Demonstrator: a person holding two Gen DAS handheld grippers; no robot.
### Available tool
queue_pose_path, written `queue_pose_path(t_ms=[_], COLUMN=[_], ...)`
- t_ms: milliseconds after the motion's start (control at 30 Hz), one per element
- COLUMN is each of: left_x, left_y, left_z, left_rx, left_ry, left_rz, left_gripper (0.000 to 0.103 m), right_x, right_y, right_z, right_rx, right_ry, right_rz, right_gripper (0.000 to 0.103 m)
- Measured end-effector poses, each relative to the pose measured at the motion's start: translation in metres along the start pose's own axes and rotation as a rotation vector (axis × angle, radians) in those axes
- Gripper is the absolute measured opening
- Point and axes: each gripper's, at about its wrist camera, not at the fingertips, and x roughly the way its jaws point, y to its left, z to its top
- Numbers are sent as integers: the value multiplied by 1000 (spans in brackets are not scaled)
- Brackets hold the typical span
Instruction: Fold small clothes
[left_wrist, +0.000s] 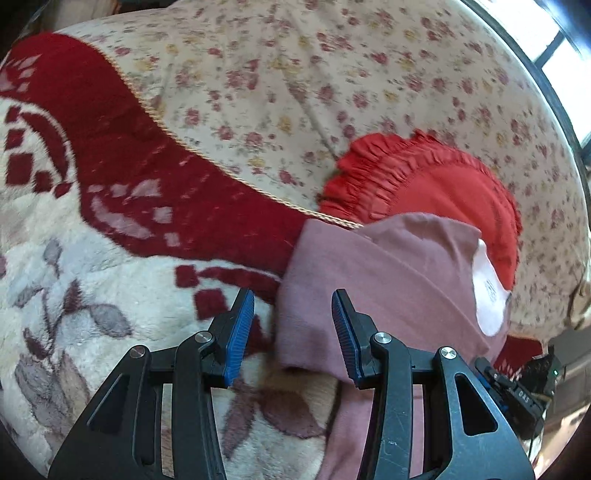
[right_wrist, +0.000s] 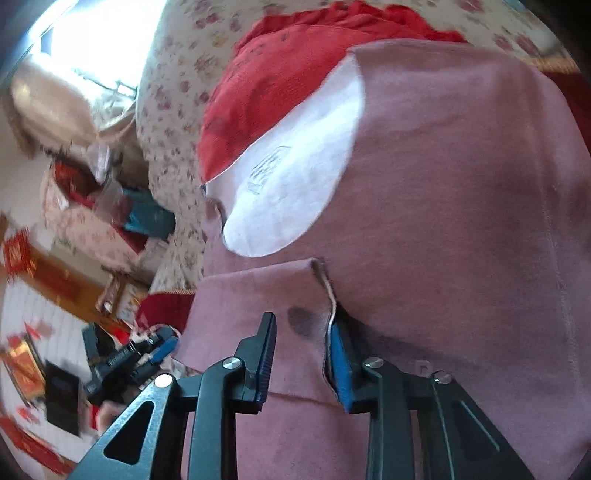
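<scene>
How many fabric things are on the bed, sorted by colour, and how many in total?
Pink: 1, the pink garment with a white patch.
Bright red: 1, the red ruffled garment partly under it.
Dark red and cream: 1, the patterned blanket.
Cream floral: 1, the floral sheet.
Total: 4

a bed carries everything, covered by a cream floral sheet (left_wrist: 280, 74) that spreads ahead of the left gripper (left_wrist: 293, 332). a plush red-and-cream blanket (left_wrist: 92, 229) lies on it, ahead and to that gripper's left, its corded edge running diagonally across the sheet. a red ruffled garment (left_wrist: 436, 184) rests on the sheet ahead and to the right. a dusty pink garment (left_wrist: 388, 273) lies just ahead, overlapping both the blanket and the red garment.
</scene>
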Motion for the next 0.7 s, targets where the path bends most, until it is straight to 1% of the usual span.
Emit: queue_pose_path(t_ms=[33, 67, 100, 200, 333, 367, 467, 500, 600, 700], left_x=[0, -1, -2, 0, 2, 2, -1, -1, -1, -1], left_y=[3, 5, 7, 10, 8, 7, 8, 8, 8, 5], left_z=[0, 1, 1, 1, -1, -1, 0, 1, 1, 0], left_rx=[-12, -20, -32, -48, -43, -40, -39, -40, -37, -19], left_ry=[-6, -9, -16, -18, -11, -13, -28, -31, -27, -28], left_rz=[9, 14, 22, 32, 30, 31, 32, 33, 32, 32], left_gripper=[42, 42, 42, 42, 42, 42, 42, 42, 42, 42], right_x=[-3, -7, -13, -23, -32, -36, -52, -63, -85, -96], right_y=[3, 8, 13, 28, 43, 44, 41, 37, 26, 12], right_z=[1, 2, 4, 8, 8, 8, 12, 16, 22, 25], right_rx=[-12, -26, -41, -71, -110, -114, -96, -81, -41, 4], right_ry=[-18, -39, -64, -80, -70, -78, -138, -175, -237, -248], right_rz=[-9, -33, -73, -108, -113, -140, -194, -215, -270, -306], right_gripper=[11, 5, 3, 2, 2, 2, 2, 2, 2, 2])
